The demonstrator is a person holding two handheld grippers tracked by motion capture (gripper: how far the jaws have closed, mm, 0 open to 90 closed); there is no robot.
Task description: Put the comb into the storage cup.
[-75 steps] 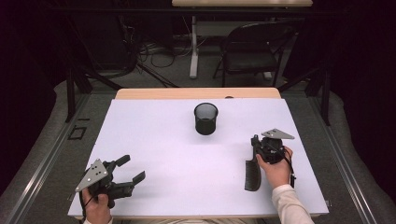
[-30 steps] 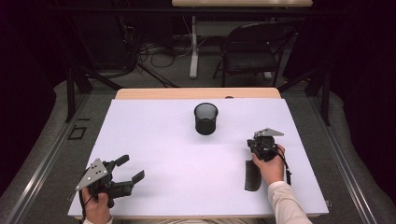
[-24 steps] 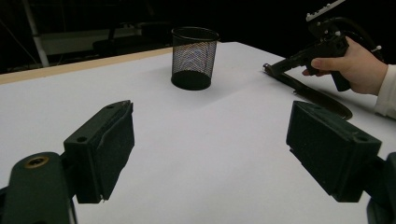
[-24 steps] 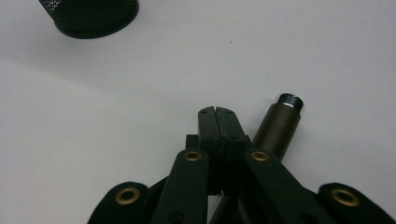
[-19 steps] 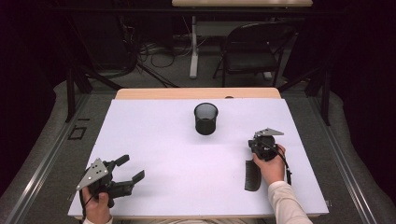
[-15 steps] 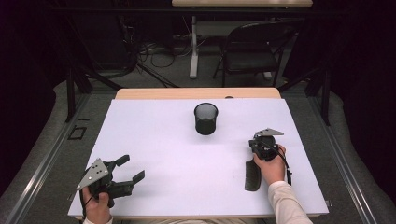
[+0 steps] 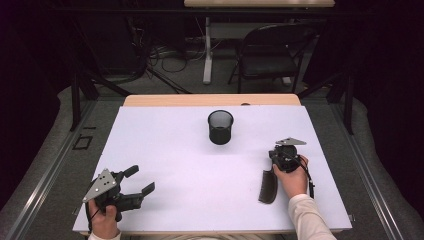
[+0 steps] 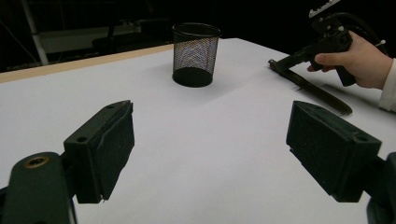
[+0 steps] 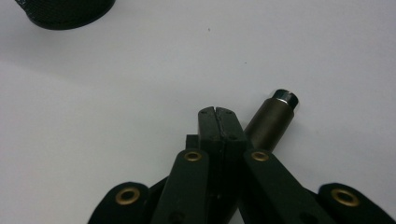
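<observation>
Only the right hand has moved since the earliest frame, edging slightly toward the far side of the table; the left hand has kept its place.

At the near left corner of the white table [image 7: 175, 150], the left gripper [image 7: 141, 180] rests low in a person's hand, pointing right and a little toward the far side. Its jaws stand wide apart with nothing between them. In the left gripper view the left gripper [image 8: 212, 140] frames bare tabletop, and its two black pads [image 8: 112, 144] are clear of everything.

Farther right, at the far middle of the table, a black mesh cup [image 7: 220, 127] stands upright and alone, well apart from both grippers. It also shows in the left gripper view [image 8: 196, 53], and its base edges into the right gripper view [image 9: 65, 11].

At the near right lies the dark tool [image 7: 268, 186], long and flat on the table, running from near to far. The right gripper [image 7: 274, 169] points down at its far end, jaws pressed fully together. In the right gripper view the right gripper [image 9: 215, 112] shows its pads meeting flush with nothing between them. The tool's round, metal-capped handle end [image 9: 275, 119] lies just beside and under the jaws, not clamped by them.
</observation>
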